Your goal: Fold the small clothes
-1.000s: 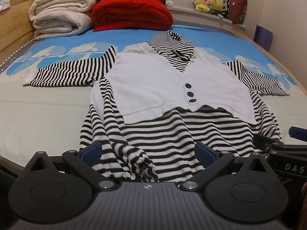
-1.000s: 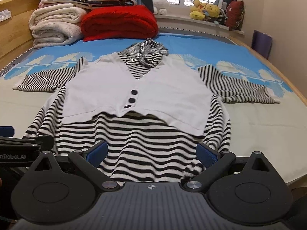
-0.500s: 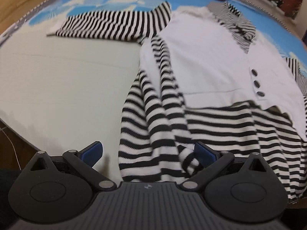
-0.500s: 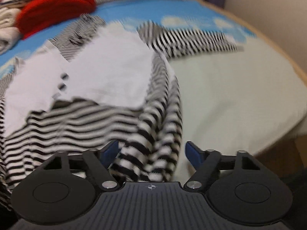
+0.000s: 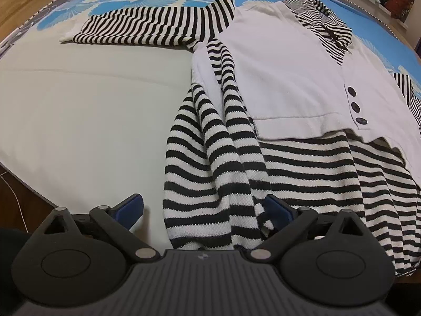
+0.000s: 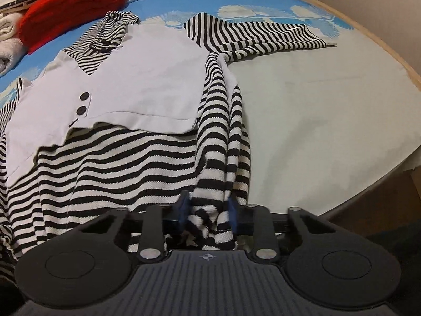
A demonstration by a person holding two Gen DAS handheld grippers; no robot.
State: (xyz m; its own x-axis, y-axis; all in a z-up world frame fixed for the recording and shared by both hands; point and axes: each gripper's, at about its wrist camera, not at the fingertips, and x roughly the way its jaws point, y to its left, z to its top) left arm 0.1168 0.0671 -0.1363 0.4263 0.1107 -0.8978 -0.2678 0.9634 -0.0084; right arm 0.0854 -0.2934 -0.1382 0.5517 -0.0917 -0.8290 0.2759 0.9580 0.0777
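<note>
A black-and-white striped top with a white vest front (image 5: pixel 284 84) lies face up on the bed, sleeves spread out. It also shows in the right wrist view (image 6: pixel 136 84). My left gripper (image 5: pixel 205 209) is open at the near left hem corner, and the bunched striped hem (image 5: pixel 210 210) lies between its jaws. My right gripper (image 6: pixel 208 210) is shut on the bunched striped hem at the near right corner (image 6: pixel 210 218). The left sleeve (image 5: pixel 147 26) and the right sleeve (image 6: pixel 263 36) lie flat.
The bed sheet (image 5: pixel 79 110) is pale green near me and blue with white fans farther back. A red blanket (image 6: pixel 73 2) and folded white bedding (image 6: pixel 8 34) lie at the head. The wooden bed edge (image 6: pixel 389 60) runs along the right.
Both grippers swung outward to the hem corners. My right gripper closed on the right hem corner. My left gripper stays open with the left hem between its jaws.
</note>
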